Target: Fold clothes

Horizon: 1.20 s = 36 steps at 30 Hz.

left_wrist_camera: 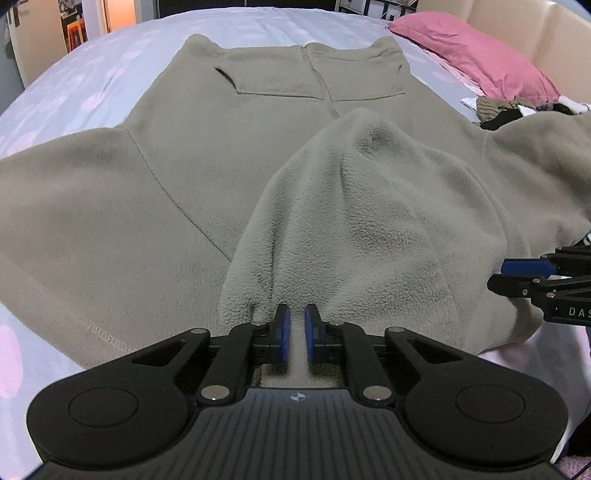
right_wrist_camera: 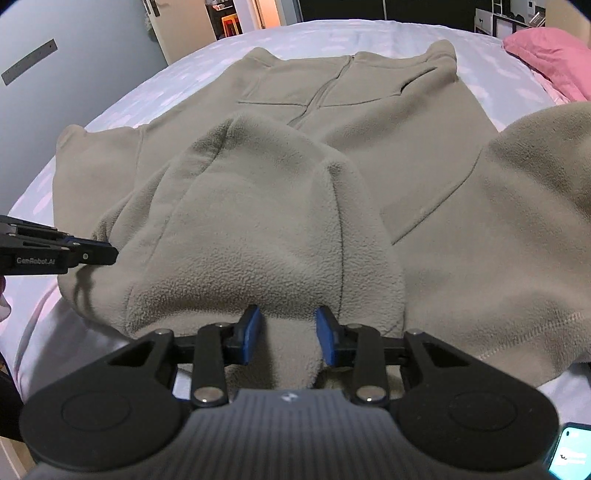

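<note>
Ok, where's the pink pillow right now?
The pink pillow lies at the far right of the bed, against the beige headboard, beyond the spread fleece jacket; the right wrist view shows it top right.

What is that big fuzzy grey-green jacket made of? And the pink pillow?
The jacket looks like fleece, likely synthetic: its surface is matte and nubbly with tiny pills, and the folds are thick and soft. The pink pillow seems covered in thin woven cloth, maybe cotton: it is smooth, dull and finely creased. The exact fibre cannot be told from the look alone.
</note>
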### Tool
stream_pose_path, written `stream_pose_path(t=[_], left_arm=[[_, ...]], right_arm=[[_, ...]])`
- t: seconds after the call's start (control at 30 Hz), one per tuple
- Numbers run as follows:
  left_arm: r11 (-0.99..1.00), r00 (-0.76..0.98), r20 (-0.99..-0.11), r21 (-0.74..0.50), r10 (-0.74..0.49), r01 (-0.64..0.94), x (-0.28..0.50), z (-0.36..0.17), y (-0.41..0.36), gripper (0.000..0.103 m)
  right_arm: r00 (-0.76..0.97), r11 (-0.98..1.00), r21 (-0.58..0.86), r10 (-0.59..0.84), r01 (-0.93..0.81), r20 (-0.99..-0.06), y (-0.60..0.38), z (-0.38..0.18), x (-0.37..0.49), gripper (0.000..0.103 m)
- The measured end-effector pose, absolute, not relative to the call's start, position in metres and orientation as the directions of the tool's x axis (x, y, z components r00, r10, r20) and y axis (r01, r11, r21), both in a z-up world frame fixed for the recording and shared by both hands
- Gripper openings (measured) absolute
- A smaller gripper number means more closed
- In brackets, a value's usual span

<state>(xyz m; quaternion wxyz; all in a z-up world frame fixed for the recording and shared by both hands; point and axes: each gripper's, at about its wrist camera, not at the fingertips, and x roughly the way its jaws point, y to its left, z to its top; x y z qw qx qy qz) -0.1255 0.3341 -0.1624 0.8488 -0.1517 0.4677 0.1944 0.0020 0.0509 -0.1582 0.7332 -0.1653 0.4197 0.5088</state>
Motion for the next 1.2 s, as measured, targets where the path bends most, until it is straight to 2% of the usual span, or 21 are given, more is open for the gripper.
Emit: stream_pose_path(t=[0.2,0.23,0.27,0.3,0.33,0.37,0.5,0.6,0.77,0.97,1.07,1.13,1.2], left_arm=[[0.884,0.511,-0.834,-0.063,0.208,-0.462,-0.131,-0.147,0.326,0.010],[0.887,0.516,-0.830,-0.057,0.213,-0.458,-0.133,-0.143,0.324,0.012],[0.893,0.519,-0.826,-0.043,0.221,-0.448,-0.135,-0.137,0.320,0.018],[0.905,0.521,-0.820,-0.008,0.237,-0.425,-0.136,-0.131,0.313,0.032],[0.917,0.528,-0.809,0.034,0.258,-0.398,-0.138,-0.125,0.306,0.040],[0.927,0.537,-0.797,0.076,0.277,-0.367,-0.140,-0.119,0.298,0.053],[0.948,0.556,-0.769,0.229,0.315,-0.220,-0.143,-0.112,0.265,0.062],[0.928,0.541,-0.760,0.352,0.359,-0.120,-0.146,-0.125,0.240,0.063],[0.803,0.494,-0.703,0.595,0.512,0.014,-0.149,-0.169,0.210,0.063],[0.644,0.493,-0.605,0.757,0.625,0.112,-0.148,-0.220,0.203,0.069],[0.594,0.503,-0.555,0.798,0.662,0.100,-0.142,-0.235,0.211,0.069],[0.618,0.512,-0.560,0.783,0.651,0.070,-0.138,-0.235,0.219,0.067],[0.632,0.518,-0.564,0.773,0.643,0.057,-0.134,-0.234,0.223,0.054]], right_arm=[[0.142,0.429,0.169,0.604,-0.887,-0.785,0.051,-0.148,-0.003,0.037],[0.144,0.427,0.172,0.613,-0.888,-0.777,0.049,-0.144,-0.005,0.040],[0.145,0.420,0.173,0.624,-0.891,-0.768,0.045,-0.138,-0.008,0.042],[0.146,0.410,0.169,0.633,-0.896,-0.760,0.042,-0.132,-0.012,0.052],[0.152,0.390,0.147,0.639,-0.909,-0.754,0.040,-0.126,-0.018,0.058],[0.163,0.364,0.115,0.650,-0.924,-0.742,0.037,-0.120,-0.026,0.059],[0.190,0.234,-0.038,0.671,-0.971,-0.717,0.032,-0.108,-0.057,0.073],[0.203,0.137,-0.150,0.657,-0.979,-0.726,0.034,-0.115,-0.078,0.074],[0.264,0.022,-0.320,0.619,-0.947,-0.740,0.037,-0.140,-0.099,0.079],[0.372,-0.065,-0.499,0.585,-0.864,-0.720,0.043,-0.177,-0.112,0.081],[0.459,-0.090,-0.617,0.587,-0.782,-0.667,0.051,-0.194,-0.115,0.081],[0.488,-0.080,-0.646,0.586,-0.759,-0.647,0.058,-0.200,-0.111,0.080],[0.507,-0.061,-0.657,0.585,-0.751,-0.633,0.064,-0.205,-0.104,0.079]])
